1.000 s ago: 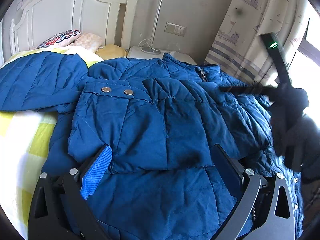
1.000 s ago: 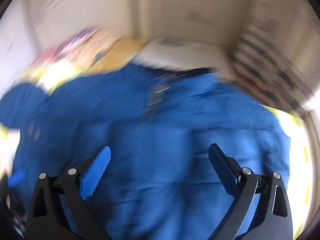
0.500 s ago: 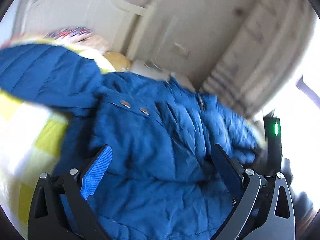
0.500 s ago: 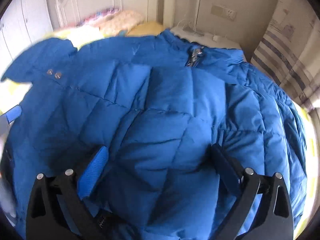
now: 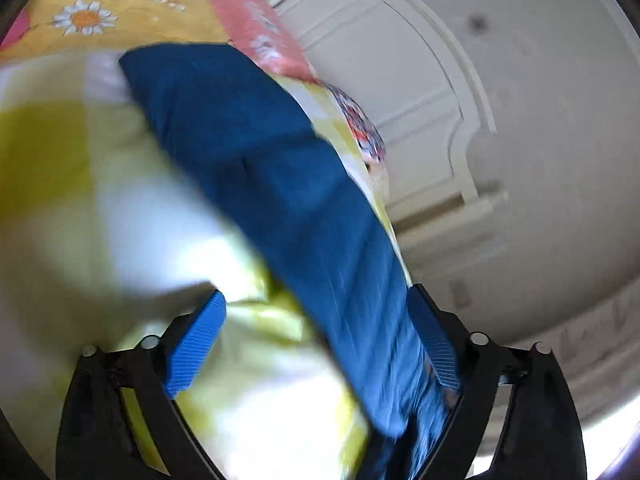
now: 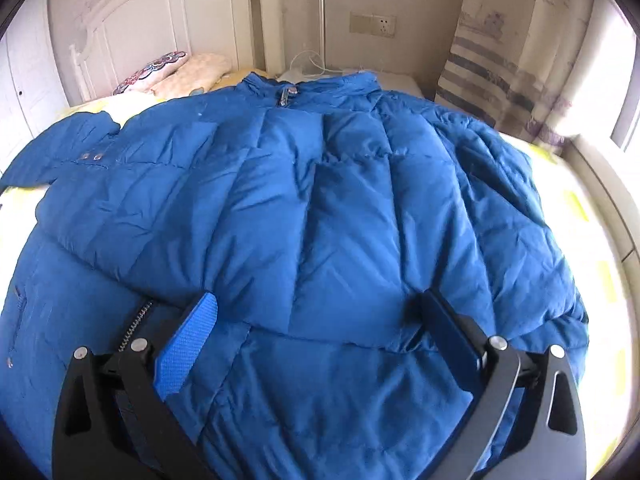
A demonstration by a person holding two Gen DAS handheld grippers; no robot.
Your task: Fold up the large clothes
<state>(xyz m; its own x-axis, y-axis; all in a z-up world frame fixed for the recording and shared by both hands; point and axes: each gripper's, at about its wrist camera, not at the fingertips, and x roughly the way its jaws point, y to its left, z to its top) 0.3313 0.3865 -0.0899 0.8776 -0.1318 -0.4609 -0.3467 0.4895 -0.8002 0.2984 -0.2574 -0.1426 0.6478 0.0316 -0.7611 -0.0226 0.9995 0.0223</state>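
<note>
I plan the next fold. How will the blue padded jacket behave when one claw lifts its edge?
The blue padded jacket probably flops and sags: it lies creased and already folded over. Its puffy quilting suggests it is light but springy. The smooth shell may slip between pads.

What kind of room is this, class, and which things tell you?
Most likely a bedroom: a blue jacket lies on a bed with a white headboard, pillows and a curtain.
</note>
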